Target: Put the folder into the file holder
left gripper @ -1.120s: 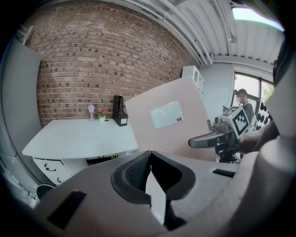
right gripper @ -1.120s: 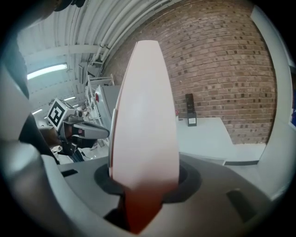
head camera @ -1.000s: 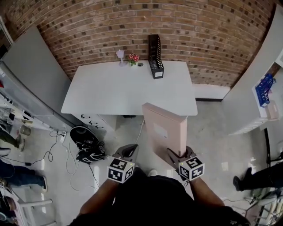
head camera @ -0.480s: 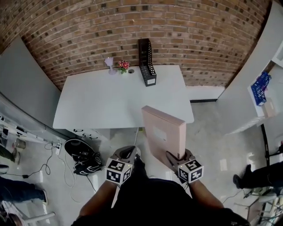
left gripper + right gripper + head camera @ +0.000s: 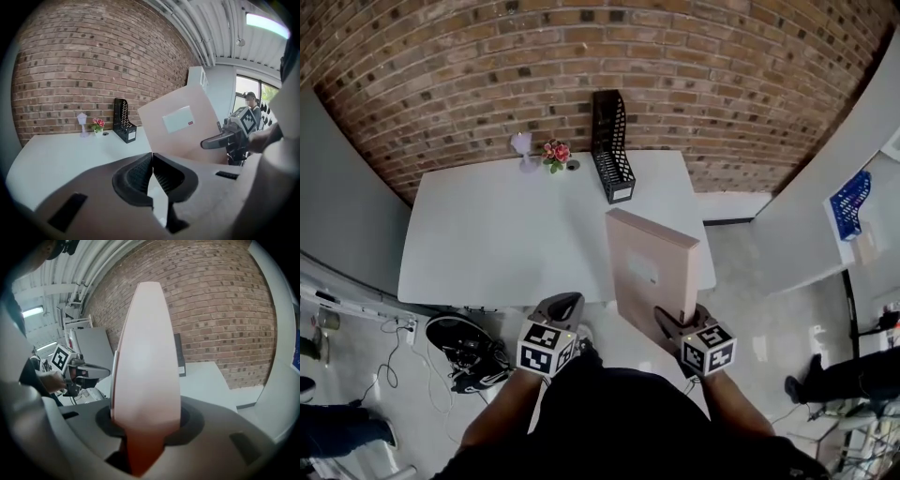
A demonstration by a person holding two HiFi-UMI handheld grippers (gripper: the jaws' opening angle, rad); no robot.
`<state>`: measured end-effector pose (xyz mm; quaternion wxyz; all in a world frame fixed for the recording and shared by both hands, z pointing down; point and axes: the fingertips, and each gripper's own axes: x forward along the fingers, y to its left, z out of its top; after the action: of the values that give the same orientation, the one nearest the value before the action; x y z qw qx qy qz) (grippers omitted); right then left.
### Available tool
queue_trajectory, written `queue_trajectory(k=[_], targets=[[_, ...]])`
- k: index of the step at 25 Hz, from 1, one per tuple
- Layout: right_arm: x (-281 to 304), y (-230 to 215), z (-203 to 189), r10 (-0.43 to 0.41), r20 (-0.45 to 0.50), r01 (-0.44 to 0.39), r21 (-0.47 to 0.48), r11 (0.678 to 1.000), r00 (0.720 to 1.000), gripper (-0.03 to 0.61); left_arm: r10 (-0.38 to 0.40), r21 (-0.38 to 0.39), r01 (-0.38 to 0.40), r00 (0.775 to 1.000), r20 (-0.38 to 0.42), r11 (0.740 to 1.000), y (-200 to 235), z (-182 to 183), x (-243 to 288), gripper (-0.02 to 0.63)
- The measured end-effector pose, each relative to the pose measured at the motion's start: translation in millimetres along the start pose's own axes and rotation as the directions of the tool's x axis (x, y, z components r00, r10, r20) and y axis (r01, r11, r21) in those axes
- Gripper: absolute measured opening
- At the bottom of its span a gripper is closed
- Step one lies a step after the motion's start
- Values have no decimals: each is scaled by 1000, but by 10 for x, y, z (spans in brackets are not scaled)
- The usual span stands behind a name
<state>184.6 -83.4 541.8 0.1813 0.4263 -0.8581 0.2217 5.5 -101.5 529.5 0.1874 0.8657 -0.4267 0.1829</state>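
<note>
A tall pink folder [image 5: 652, 272] stands upright over the table's near right edge, my right gripper [image 5: 668, 321] shut on its bottom edge. In the right gripper view the folder [image 5: 147, 357] fills the middle and hides most of the black file holder [image 5: 181, 363] behind it. The file holder [image 5: 611, 145] stands empty at the back of the white table [image 5: 487, 244], by the brick wall. My left gripper [image 5: 565, 302] hangs beside the folder, apart from it. Its jaws [image 5: 152, 169] are shut on nothing. The left gripper view shows the folder [image 5: 180, 126] and the holder [image 5: 123, 121].
A small lamp [image 5: 522, 145] and a pot of flowers [image 5: 555, 153] stand left of the file holder. Cables and a black bag [image 5: 459, 345] lie on the floor under the table's left front. A blue basket [image 5: 849, 202] sits on a shelf at right.
The view has closed in on the table: table and file holder sit nearer and lower in the frame. The folder stays in the right gripper; the left gripper remains shut beside it.
</note>
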Motion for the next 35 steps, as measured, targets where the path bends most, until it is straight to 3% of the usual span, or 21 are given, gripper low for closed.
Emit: queue_trajectory(k=[6,13,20,35], targets=[[488,-174,647,-58,55,60,-22,998,997,176,-22,52,20,999,48,998,625,565,254,5],[940,-346,988,-119,85,119,1,993,989,176,-60,63,58,998,26,996,1086,687,548,5],[1094,-442,1148,-148,108,146,23,989,983,176,-89,63,89,996,5,994,1186,698,714,5],[1315,-888,1477,-174,145,169,46,985,974,176,-21,-3,21,999,29,1000,1345,731,749,5]])
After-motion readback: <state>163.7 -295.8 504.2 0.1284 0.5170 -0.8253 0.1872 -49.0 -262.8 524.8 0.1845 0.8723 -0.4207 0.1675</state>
